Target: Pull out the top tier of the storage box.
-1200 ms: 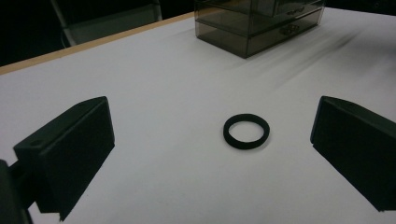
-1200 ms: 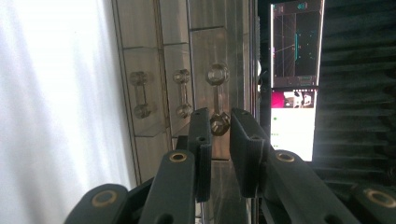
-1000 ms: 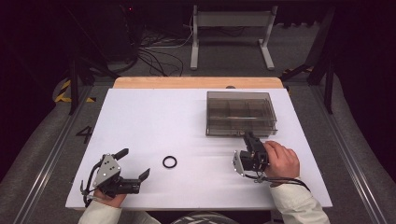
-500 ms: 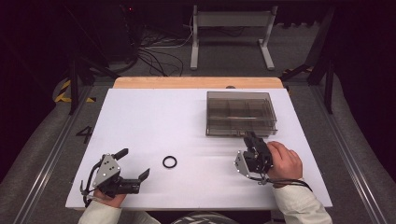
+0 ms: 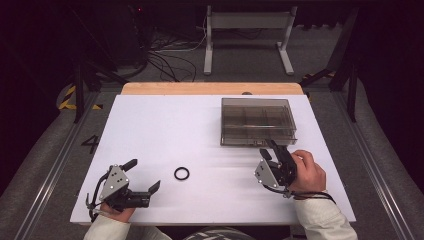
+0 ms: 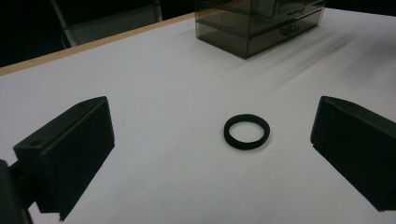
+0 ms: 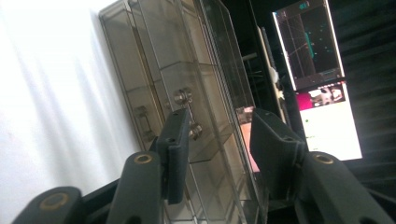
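A small black ring [image 5: 181, 173] lies flat on the white table [image 5: 165, 125], front centre. My left gripper [image 5: 144, 175] rests at the front left, open wide, its jaws pointing toward the ring [image 6: 246, 131], which lies a short way ahead between them. A smoky transparent drawer box [image 5: 257, 120] stands at the back right. My right gripper [image 5: 267, 148], held on its side, sits just in front of the box. It is open with nothing between its jaws. In the right gripper view the box front [image 7: 154, 93] and a metal drawer knob [image 7: 183, 96] are close ahead of the right gripper [image 7: 224, 144].
A wooden strip [image 5: 210, 88] borders the table's far edge. Beyond it are a metal stand [image 5: 247, 35] and cables on the floor. A lit monitor [image 7: 317, 79] glows past the box. The box [image 6: 261, 23] stands far off in the left gripper view.
The right hand has shifted slightly rightward and closer to the box front. The left gripper and the ring have stayed put.
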The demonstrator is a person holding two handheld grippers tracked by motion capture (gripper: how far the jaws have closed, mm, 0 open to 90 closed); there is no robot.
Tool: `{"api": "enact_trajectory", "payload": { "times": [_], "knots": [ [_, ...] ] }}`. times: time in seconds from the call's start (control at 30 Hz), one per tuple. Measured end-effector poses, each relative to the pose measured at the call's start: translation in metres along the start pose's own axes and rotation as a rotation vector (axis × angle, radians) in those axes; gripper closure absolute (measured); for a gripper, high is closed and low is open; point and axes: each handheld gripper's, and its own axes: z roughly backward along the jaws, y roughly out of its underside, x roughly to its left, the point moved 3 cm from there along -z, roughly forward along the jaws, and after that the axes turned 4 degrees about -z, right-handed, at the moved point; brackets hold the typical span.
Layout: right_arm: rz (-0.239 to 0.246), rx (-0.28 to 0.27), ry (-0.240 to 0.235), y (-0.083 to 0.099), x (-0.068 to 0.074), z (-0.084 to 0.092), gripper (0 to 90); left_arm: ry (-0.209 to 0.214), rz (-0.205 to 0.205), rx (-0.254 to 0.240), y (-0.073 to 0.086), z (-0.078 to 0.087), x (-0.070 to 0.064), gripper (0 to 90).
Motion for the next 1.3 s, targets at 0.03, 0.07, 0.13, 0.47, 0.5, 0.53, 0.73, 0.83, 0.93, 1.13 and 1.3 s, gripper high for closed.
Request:
{"api": "enact_trajectory", "payload": {
  "times": [0.03,0.07,0.13,0.47,0.5,0.53,0.73,0.83,0.93,1.13,1.3],
  "knots": [
    [-0.007,-0.003,-0.025,0.0,0.0,0.001,56.9,-0.001,-0.003,0.0,0.0,0.0,0.0,0.4],
    [-0.03,-0.01,-0.029,0.0,0.0,0.001,56.9,-0.001,-0.004,0.001,0.0,0.0,0.0,0.4],
    [-0.066,-0.022,-0.051,-0.001,-0.001,0.002,56.9,-0.001,0.001,0.0,0.0,0.0,0.0,0.4],
    [-0.179,-0.049,-0.16,-0.004,-0.017,0.004,51.5,-0.004,-0.003,0.0,0.0,0.0,0.0,0.4],
    [-0.179,-0.049,-0.16,-0.004,-0.017,0.004,51.5,-0.004,-0.003,0.0,0.0,0.0,0.0,0.4],
    [-0.199,-0.049,-0.207,-0.004,-0.021,0.004,51.5,-0.005,0.001,-0.003,0.0,0.0,-0.001,0.4],
    [-0.277,-0.044,-0.387,0.001,-0.033,-0.001,48.8,-0.004,-0.004,0.001,0.0,0.0,0.0,0.4],
    [-0.306,-0.046,-0.435,0.003,-0.039,-0.005,48.1,-0.005,0.0,0.001,0.0,0.0,0.0,0.4],
    [-0.352,-0.028,-0.513,0.006,-0.047,-0.013,48.1,-0.005,0.0,0.0,0.0,0.0,0.0,0.4],
    [-0.369,0.02,-0.621,0.008,-0.053,-0.027,43.6,-0.003,0.0,0.003,0.0,0.0,0.0,0.4],
    [-0.386,0.02,-0.63,0.009,-0.054,-0.033,44.9,-0.002,0.0,0.002,0.0,-0.001,-0.001,0.4]
  ]
}}
